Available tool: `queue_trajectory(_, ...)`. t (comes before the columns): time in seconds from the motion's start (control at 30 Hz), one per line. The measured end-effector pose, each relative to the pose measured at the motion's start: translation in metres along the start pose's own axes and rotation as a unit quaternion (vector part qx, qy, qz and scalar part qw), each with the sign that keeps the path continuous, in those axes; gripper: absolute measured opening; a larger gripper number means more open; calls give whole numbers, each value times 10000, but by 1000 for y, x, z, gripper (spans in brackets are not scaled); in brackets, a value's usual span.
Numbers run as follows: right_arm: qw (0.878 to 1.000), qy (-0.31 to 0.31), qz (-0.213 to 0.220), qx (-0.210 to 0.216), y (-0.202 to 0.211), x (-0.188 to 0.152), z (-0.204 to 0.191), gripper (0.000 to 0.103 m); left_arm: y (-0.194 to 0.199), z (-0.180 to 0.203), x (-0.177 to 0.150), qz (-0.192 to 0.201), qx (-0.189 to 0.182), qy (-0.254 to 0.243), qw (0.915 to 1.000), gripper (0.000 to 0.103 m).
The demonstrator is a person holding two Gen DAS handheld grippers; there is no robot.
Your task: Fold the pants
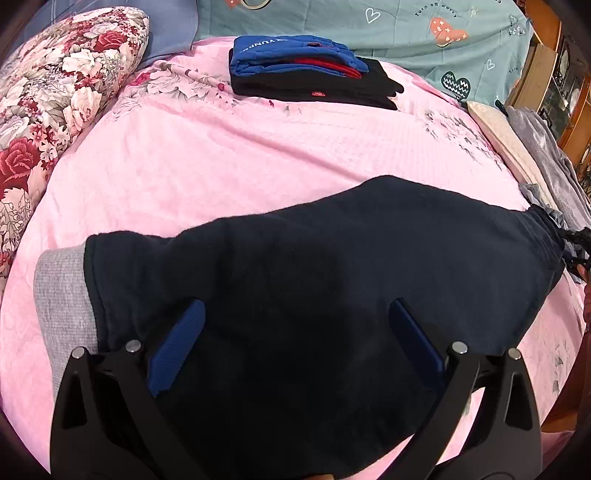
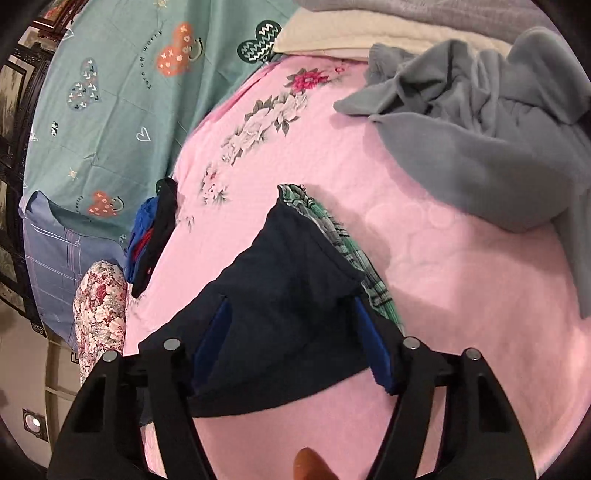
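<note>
The teal sheet (image 1: 388,26) carries hearts and small curved lettering too tiny to read surely; the blue garment atop the folded stack (image 1: 306,70) shows white letters, partly hidden. On the pink bedspread (image 1: 240,155) the dark navy pants (image 1: 314,280) lie spread beneath the left gripper (image 1: 295,347), whose jaws stand wide apart, holding nothing. Only the right view shows a rumpled grey garment (image 2: 480,133) and green plaid cloth (image 2: 343,240); there the right gripper (image 2: 291,336) straddles the pants' end, its pads apparently clear of the fabric.
</note>
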State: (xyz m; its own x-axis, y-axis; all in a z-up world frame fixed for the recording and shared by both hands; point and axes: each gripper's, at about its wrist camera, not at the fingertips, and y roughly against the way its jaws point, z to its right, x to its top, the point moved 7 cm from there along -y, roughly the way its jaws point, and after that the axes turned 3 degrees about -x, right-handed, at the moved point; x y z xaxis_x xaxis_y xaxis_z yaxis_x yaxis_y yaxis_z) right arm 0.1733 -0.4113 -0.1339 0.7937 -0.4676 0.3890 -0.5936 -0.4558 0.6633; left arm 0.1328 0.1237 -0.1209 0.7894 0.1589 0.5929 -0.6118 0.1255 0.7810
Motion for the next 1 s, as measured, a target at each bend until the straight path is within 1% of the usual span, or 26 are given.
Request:
queue_trajectory(0.03, 10000, -15, 16, -3, -2, 1, -4, 59, 1, 0, 0, 14, -21, 13, 10000, 101)
queue_trajectory(0.1, 9999, -34, 27, -100, -8, 9, -4, 34, 2, -1, 0, 53, -63, 55, 10000, 101)
queue_trajectory(0.13, 9997, 13, 57, -234, -10, 12, -5, 10, 3, -2, 0, 75, -73, 73, 9999, 101)
queue_trajectory(0.17, 9994, 98, 121, -323, -9, 14, -8, 6, 4, -2, 0, 103, -88, 97, 9999, 101)
queue_trajectory(0.2, 9990, 210, 238, -317, -4, 17, -14, 5, 5, -3, 0, 118, -105, 114, 9998, 101)
queue_trajectory(0.27, 9980, 408, 477, -72, 12, 17, -29, 4, 5, -3, 0, 117, -123, 132, 9998, 101)
queue_trajectory(0.33, 9956, 505, 754, 231, 38, 13, -39, 4, 4, -2, 0, 94, -105, 110, 9998, 101)
queue_trajectory(0.4, 9948, 483, 829, 354, 48, 6, -35, 4, 3, -1, -1, 68, -92, 72, 9999, 101)
queue_trajectory(0.47, 9971, 340, 674, 87, 40, -3, -15, 4, 2, -1, -1, 46, -110, 56, 9999, 101)
queue_trajectory(0.5, 9983, 236, 522, -127, 30, -9, 1, 5, 2, -1, -1, 47, -124, 56, 9999, 101)
queue_trajectory(0.53, 9985, 159, 354, -384, 18, -14, 16, 8, 3, -1, 0, 57, -142, 67, 9999, 101)
queue_trajectory(0.57, 9984, 139, 230, -505, 11, -17, 24, 7, 6, -1, 0, 100, -183, 118, 9997, 101)
queue_trajectory(0.6, 9992, 35, 229, -330, 11, -18, 28, 10, 10, 0, 0, 136, -248, 192, 9994, 101)
queue_trajectory(0.63, 9994, -41, 227, -243, 16, -16, 27, 19, 13, 1, 0, 168, -338, 267, 9989, 101)
queue_trajectory(0.67, 9991, -39, 264, -327, 22, -13, 26, 34, 20, 8, -2, 235, -570, 330, 9976, 101)
queue_trajectory(0.7, 9963, 19, 481, -713, 34, -10, 24, 40, 26, 17, -3, 305, -846, 310, 9955, 101)
queue_trajectory(0.73, 9902, 121, 762, -1161, 47, -8, 20, 42, 30, 25, -4, 343, -1039, 271, 9936, 101)
queue_trajectory(0.77, 9839, 331, 1019, -1432, 59, -8, 9, 42, 34, 34, -7, 372, -1238, 202, 9914, 101)
queue_trajectory(0.8, 9809, 568, 1174, -1446, 66, -12, -6, 42, 35, 41, -9, 371, -1328, 157, 9903, 101)
queue_trajectory(0.83, 9798, 885, 1232, -1304, 68, -19, -26, 42, 34, 50, -11, 340, -1453, 85, 9888, 101)
queue_trajectory(0.87, 9792, 1264, 1183, -1058, 67, -29, -50, 42, 32, 56, -14, 306, -1544, 35, 9875, 101)
queue_trajectory(0.9, 9764, 1827, 983, -601, 59, -48, -83, 42, 29, 61, -16, 254, -1641, -1, 9861, 101)
queue_trajectory(0.97, 9682, 2441, 543, 50, 42, -77, -121, 42, 22, 69, -21, 118, -1737, -21, 9847, 101)
queue_trajectory(1.0, 9621, 2687, 220, 400, 27, -95, -140, 42, 20, 71, -23, 86, -1751, -37, 9845, 101)
